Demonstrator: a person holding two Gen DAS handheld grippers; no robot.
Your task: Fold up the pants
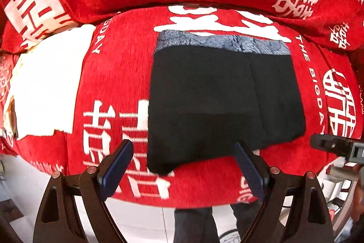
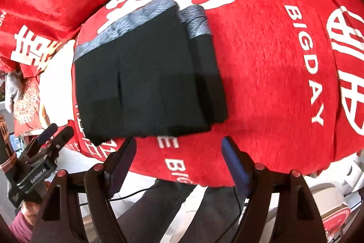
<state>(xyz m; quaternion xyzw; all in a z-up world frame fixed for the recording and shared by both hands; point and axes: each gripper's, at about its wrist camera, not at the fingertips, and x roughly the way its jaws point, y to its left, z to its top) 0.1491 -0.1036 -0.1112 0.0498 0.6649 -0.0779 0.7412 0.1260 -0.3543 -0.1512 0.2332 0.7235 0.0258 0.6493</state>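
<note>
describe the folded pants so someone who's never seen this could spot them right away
Start with the red cover printed with big white characters and "THE BIGDAY". Near its middle lies a flat, dark rectangular bundle, the folded pants. Unlike the white cloth to the left in the left wrist view, they are black with a blue-grey patterned band along the far edge.

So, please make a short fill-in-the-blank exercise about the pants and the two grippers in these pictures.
1. The folded pants are black with a ____ waistband.
2. They lie on a ____ cover with white characters.
3. The left gripper and the right gripper both have their jaws ____, holding nothing.
4. In the left view, a ____ cloth lies left of the pants.

Missing words: grey; red; open; white
</note>
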